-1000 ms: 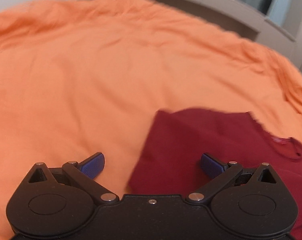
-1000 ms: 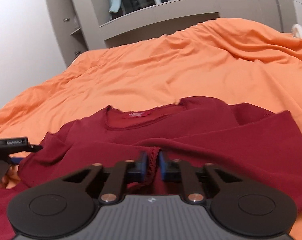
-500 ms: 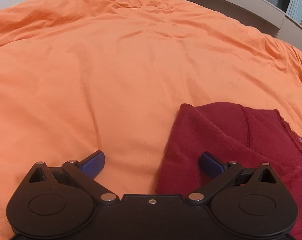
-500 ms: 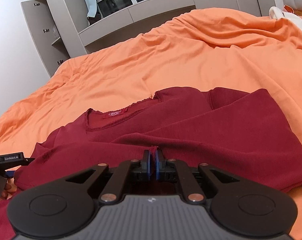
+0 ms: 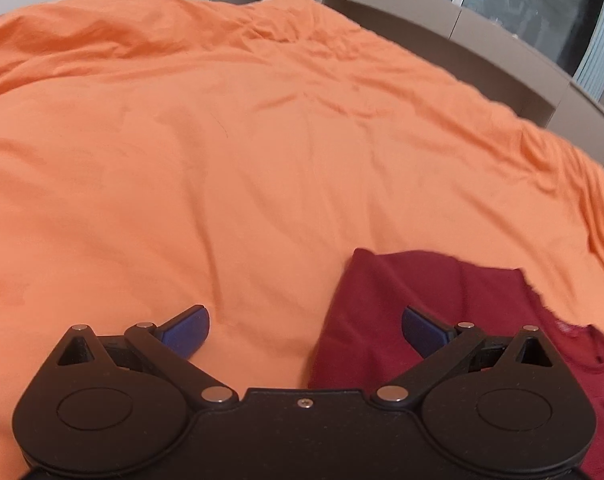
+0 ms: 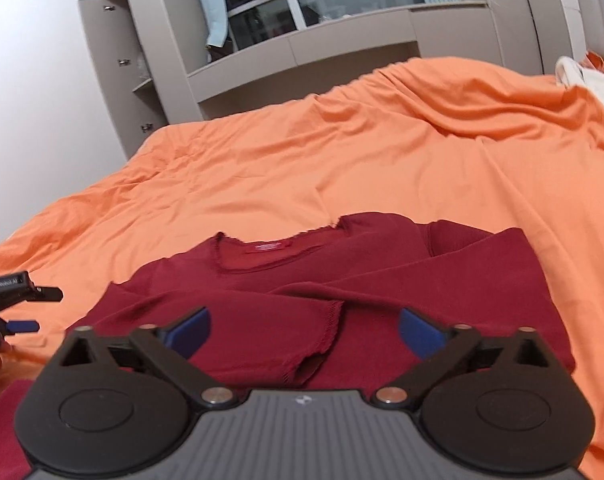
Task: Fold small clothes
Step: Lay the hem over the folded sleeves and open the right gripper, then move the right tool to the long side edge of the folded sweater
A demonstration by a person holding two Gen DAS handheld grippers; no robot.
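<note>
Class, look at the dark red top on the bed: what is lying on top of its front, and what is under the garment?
A folded-in sleeve with a scalloped cuff lies across the dark red top. Under the garment is the orange bedcover; the covered part cannot be seen.

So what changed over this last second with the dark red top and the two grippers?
The right gripper has just been opening: it let go of the scalloped sleeve cuff of the dark red knit top, which now lies folded across the front, with nothing pinched between the jaws. The left gripper stayed open and empty. The orange bedsheet is unchanged.
</note>
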